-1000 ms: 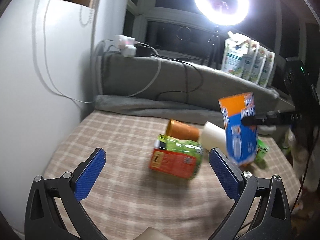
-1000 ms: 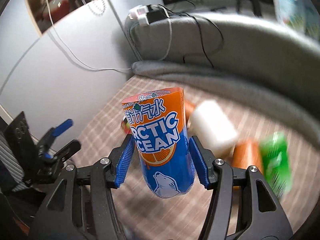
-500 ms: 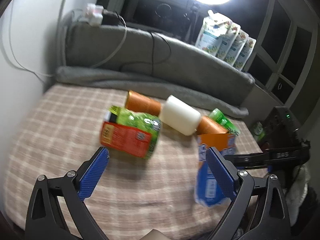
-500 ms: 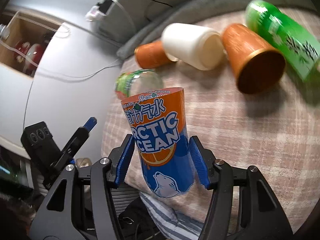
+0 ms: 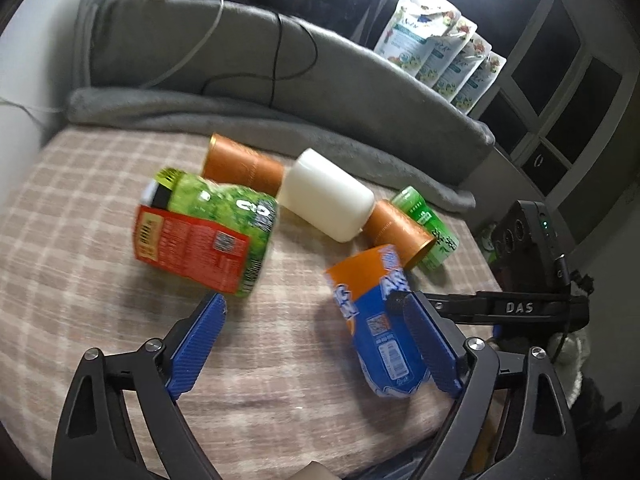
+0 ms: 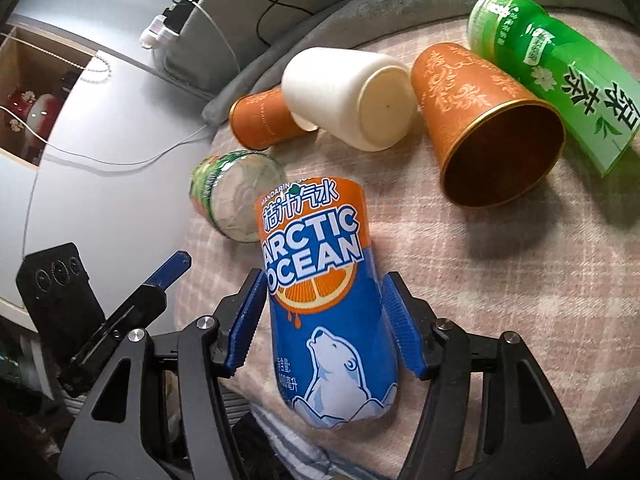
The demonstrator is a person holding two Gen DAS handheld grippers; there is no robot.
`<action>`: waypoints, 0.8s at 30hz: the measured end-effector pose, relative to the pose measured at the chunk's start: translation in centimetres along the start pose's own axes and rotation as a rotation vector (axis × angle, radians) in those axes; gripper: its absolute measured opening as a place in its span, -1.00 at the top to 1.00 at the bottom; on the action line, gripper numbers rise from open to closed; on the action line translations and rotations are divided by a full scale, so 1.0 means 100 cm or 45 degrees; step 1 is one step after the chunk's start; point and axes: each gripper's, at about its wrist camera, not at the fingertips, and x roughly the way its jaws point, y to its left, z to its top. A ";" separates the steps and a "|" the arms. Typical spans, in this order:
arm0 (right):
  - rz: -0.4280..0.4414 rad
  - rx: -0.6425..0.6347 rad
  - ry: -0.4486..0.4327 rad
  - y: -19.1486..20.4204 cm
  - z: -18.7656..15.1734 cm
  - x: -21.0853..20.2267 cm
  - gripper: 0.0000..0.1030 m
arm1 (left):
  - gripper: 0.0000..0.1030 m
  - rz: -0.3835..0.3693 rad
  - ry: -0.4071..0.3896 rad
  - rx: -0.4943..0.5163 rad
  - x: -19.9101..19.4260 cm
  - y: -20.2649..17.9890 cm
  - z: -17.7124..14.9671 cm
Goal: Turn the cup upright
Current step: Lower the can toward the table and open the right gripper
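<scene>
orange-and-blue arctic ocean cup [image 6: 324, 300] clamped between the blue pads of the right gripper [image 6: 322, 330].

cup stands roughly upright with a slight tilt, open mouth up, near the front edge of the beige checked cloth [image 5: 80, 248]; whether its base touches the cloth cannot be told. left gripper [image 5: 316, 344] hangs spread wide with nothing between its fingers, just beside the cup. behind lie a green-and-red labelled jar [image 5: 208, 228], a white plastic cup [image 6: 352, 96], two orange patterned paper cups [image 6: 484, 120] and a green tea cup [image 6: 560, 72], all on their sides.
</scene>
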 end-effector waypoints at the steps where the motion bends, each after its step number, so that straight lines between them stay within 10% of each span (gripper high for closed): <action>1: -0.004 -0.017 -0.002 0.001 -0.001 0.000 -0.23 | -0.72 -0.012 0.014 -0.013 0.003 0.000 0.000; 6: -0.074 -0.114 -0.078 0.009 -0.008 -0.017 -0.53 | -0.68 -0.111 0.109 -0.118 0.019 0.007 0.000; 24: -0.142 0.015 -0.381 -0.030 -0.064 -0.104 -0.54 | -0.67 -0.213 0.245 -0.386 0.075 0.007 0.005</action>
